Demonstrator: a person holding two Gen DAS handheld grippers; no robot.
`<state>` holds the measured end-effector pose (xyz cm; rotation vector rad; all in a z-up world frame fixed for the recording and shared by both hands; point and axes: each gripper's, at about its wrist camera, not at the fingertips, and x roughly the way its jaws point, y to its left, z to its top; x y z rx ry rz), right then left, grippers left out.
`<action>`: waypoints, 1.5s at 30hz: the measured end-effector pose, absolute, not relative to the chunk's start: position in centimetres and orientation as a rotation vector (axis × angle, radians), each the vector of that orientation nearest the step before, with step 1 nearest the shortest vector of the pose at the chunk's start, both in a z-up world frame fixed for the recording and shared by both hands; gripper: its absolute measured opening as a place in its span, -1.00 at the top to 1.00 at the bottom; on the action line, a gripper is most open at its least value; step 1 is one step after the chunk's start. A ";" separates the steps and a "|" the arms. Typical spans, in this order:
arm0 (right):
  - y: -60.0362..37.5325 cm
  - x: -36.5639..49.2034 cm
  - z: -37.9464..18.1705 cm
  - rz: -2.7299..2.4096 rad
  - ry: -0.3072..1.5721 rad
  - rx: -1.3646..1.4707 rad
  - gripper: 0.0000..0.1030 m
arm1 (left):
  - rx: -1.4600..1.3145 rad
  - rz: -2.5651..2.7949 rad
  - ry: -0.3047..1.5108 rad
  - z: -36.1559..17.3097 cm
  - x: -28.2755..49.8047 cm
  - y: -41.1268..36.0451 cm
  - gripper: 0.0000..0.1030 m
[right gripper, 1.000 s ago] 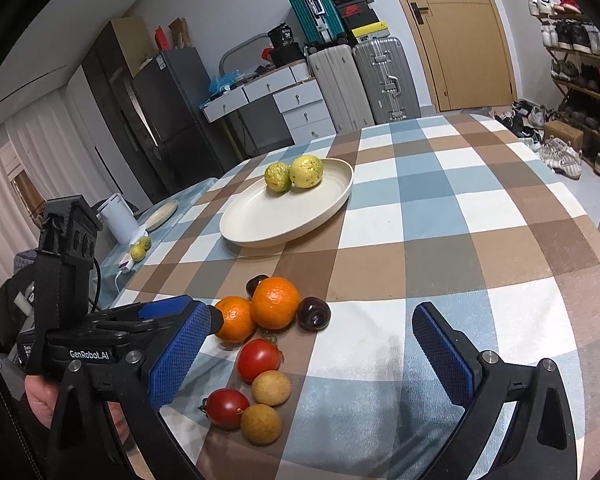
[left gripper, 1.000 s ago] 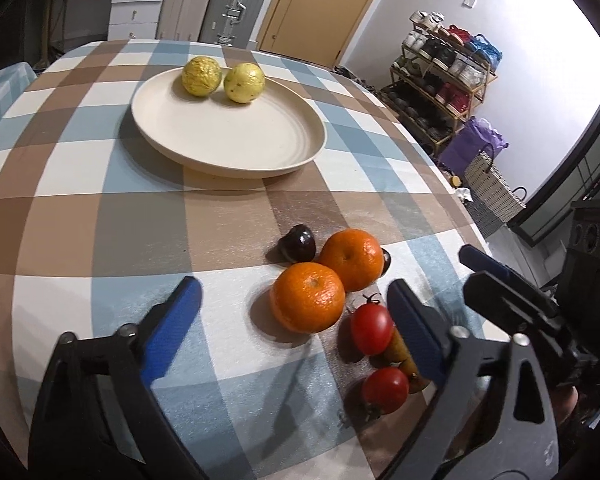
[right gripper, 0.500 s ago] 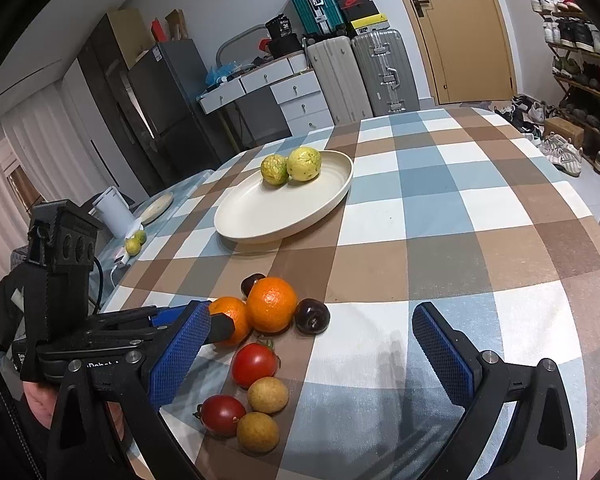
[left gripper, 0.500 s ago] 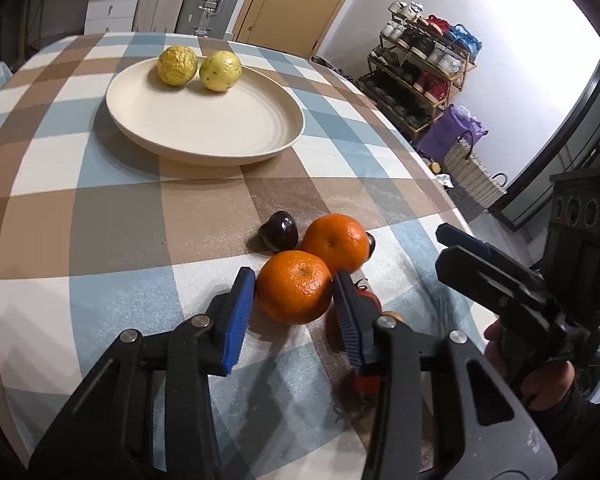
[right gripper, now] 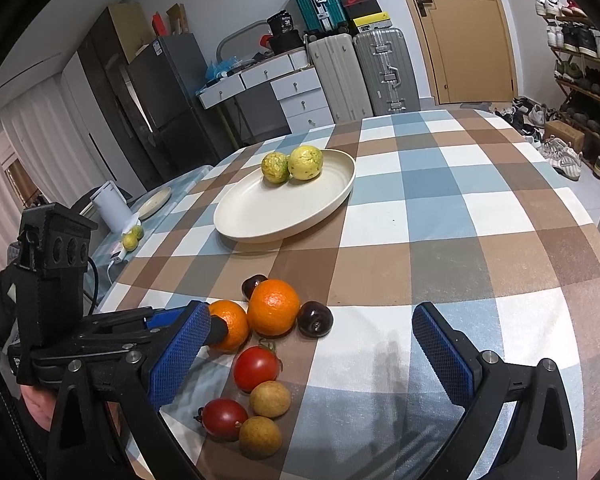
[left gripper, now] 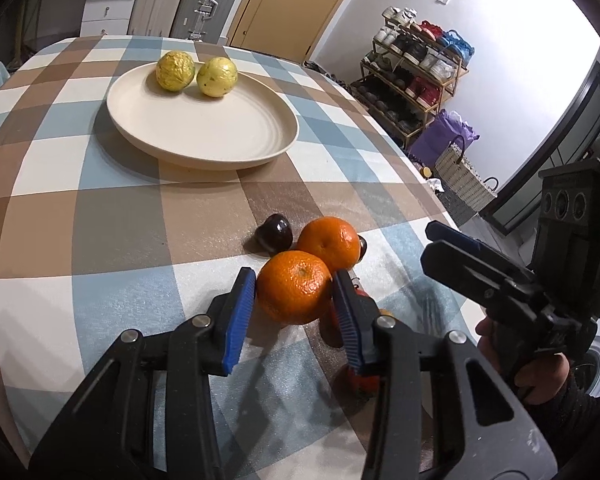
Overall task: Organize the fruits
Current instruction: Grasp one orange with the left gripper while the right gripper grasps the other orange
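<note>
The left gripper (left gripper: 294, 300), wide apart a second ago, is now clamping the near orange (left gripper: 294, 293) on the checked tablecloth (left gripper: 120, 240), readying transfer to the plate (left gripper: 220, 148). The right gripper (right gripper: 312, 344) is hovering open.

Checked cloth on the bench (right gripper: 480, 240), two grey suitcases (right gripper: 364, 72) beside a wooden door (right gripper: 468, 36), shoe rack (left gripper: 416, 76), white drawers (right gripper: 296, 96), dark fridge (right gripper: 168, 96)
</note>
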<state>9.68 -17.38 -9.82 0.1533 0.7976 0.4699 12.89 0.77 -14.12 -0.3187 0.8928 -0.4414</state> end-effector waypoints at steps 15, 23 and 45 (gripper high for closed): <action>-14.0 11.3 -10.4 0.530 0.882 0.033 -1.00 | -0.360 -0.406 0.821 -11.5 10.5 4.5 0.28; -10.9 12.1 -11.2 0.550 0.911 -0.106 -0.96 | -0.368 -0.388 0.803 -10.7 9.1 6.2 0.28; -9.6 11.9 -11.8 0.532 0.888 -0.229 0.22 | -0.401 -0.370 0.815 -11.7 9.0 6.9 0.28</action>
